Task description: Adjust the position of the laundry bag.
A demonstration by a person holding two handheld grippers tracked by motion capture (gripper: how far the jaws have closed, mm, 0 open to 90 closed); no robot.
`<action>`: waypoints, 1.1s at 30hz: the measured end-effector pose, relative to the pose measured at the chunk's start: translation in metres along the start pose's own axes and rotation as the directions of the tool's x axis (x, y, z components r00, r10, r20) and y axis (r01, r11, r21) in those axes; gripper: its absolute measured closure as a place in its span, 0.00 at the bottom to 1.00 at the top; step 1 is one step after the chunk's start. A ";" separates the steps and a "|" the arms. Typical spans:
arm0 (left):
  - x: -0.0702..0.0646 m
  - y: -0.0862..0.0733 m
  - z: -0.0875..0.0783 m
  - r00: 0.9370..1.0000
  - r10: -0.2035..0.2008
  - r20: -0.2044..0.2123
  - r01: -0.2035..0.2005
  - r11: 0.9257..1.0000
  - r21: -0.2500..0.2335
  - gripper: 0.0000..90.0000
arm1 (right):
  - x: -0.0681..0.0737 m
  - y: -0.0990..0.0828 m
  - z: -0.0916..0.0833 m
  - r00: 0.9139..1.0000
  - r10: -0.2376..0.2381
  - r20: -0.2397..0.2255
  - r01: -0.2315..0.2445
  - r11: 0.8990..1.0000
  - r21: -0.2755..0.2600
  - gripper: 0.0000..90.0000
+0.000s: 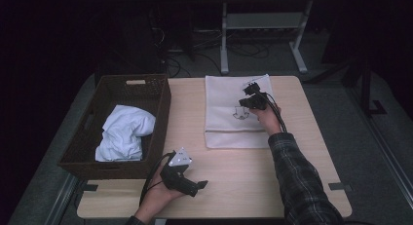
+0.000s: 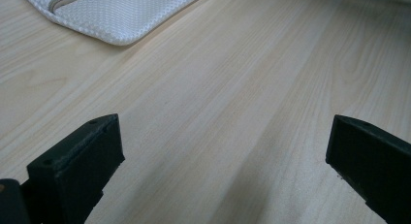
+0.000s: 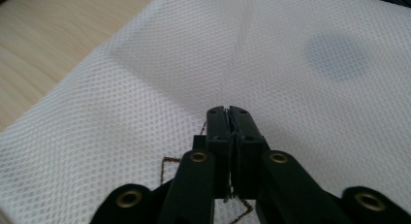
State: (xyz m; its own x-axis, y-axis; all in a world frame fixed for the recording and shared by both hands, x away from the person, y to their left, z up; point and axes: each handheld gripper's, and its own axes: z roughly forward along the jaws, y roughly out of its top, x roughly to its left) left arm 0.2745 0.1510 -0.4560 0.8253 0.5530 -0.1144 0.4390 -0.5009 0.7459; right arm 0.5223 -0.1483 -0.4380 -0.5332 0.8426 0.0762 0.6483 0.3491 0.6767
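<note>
R gripper [image 3: 228,112] sits on the white mesh laundry bag [image 1: 229,113], centre-right of the high view, over the small printed motif; jaws pressed together w/ no gap. In the right gripper view they meet right at the mesh, so prob. pinching a fold of the top layer, though can't quite confirm fabric is between the pads. Bag lies flat on the wooden table [image 1: 234,176], zip edge toward the bottom of the frame, just beside the basket.

L gripper [image 1: 187,183] is low-left in the high view, near the table's front edge; jaws wide apart, nothing between them, bare wood ahead and a corner of the bag at upper left of the left gripper view.

Doing the step well, IMO: catch only the top layer so the bag opens rather than lifts whole; raise slowly and straight up; check the under layer stays down; bring L gripper to the zip edge to hold it or widen the mouth; if both layers rise, let go and re-pinch nearer the opening.

Containers: dark wicker basket [image 1: 160,96] at left of the high view holds a crumpled white garment [image 1: 124,132], piled toward its lower half; the bag looks flat, so likely empty.
</note>
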 end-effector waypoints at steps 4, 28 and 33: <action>-0.001 0.000 0.000 1.000 0.006 0.001 -0.006 1.000 0.003 0.00 | -0.001 -0.001 0.004 1.000 0.012 0.004 -0.012 1.000 0.010 0.99; -0.001 0.000 0.000 1.000 0.010 0.002 -0.010 1.000 0.004 0.00 | -0.003 -0.008 0.027 0.999 0.037 0.032 -0.039 0.996 0.082 0.99; -0.001 0.000 0.000 1.000 0.008 0.001 -0.008 1.000 0.005 0.00 | 0.000 -0.009 0.024 0.997 0.063 0.042 -0.066 0.993 0.098 0.99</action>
State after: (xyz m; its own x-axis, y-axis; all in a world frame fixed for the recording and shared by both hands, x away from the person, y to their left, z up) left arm 0.2736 0.1502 -0.4560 0.8294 0.5479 -0.1091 0.4339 -0.5087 0.7436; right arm 0.5298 -0.1417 -0.4622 -0.4681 0.8794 0.0872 0.7325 0.3309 0.5949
